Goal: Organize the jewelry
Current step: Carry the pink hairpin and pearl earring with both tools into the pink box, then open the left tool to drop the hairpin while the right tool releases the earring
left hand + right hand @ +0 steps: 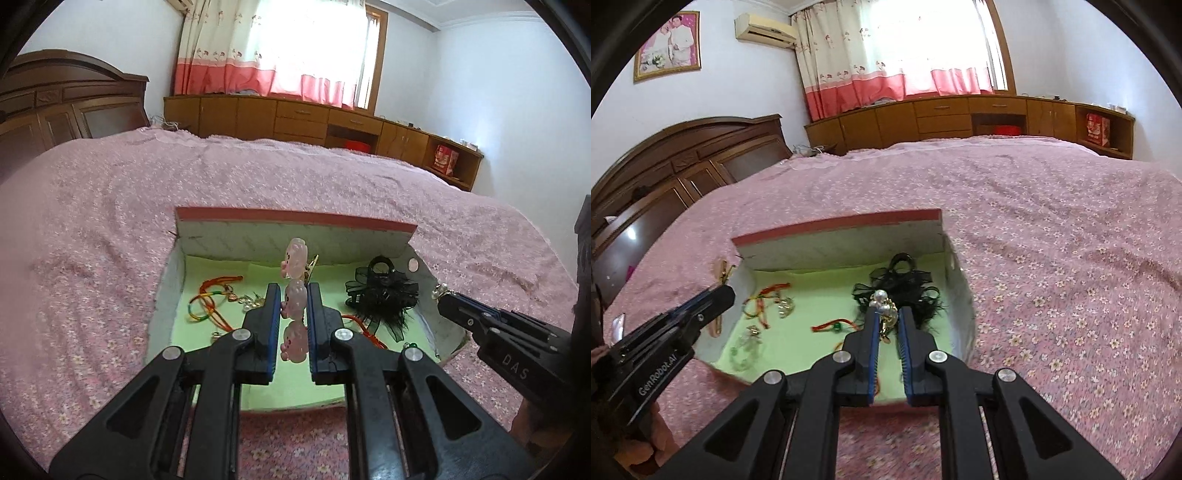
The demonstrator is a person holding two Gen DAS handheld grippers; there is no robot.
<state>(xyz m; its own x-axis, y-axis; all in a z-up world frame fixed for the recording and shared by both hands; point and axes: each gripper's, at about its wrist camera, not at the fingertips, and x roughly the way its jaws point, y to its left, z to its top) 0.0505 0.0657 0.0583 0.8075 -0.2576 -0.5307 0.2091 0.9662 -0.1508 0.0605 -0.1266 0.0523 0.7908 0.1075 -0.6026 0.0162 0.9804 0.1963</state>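
Note:
An open box [295, 218] with a red rim and green floor lies on the pink bedspread; it also shows in the right wrist view [834, 223]. My left gripper [293, 291] is shut on a pink hair clip [295, 299] with round figures, held over the box. My right gripper [886, 314] is shut on a gold and pearl piece [884, 304], over the box's right part. In the box lie a black feather hair bow [384, 291], red and multicoloured cords [210, 306] and clear crystal pieces [748, 347].
The box sits near the front edge of a wide bed [1052, 229]. A dark wooden headboard [683, 162] stands at the left. Low wooden cabinets [295, 118] line the far wall under a curtained window.

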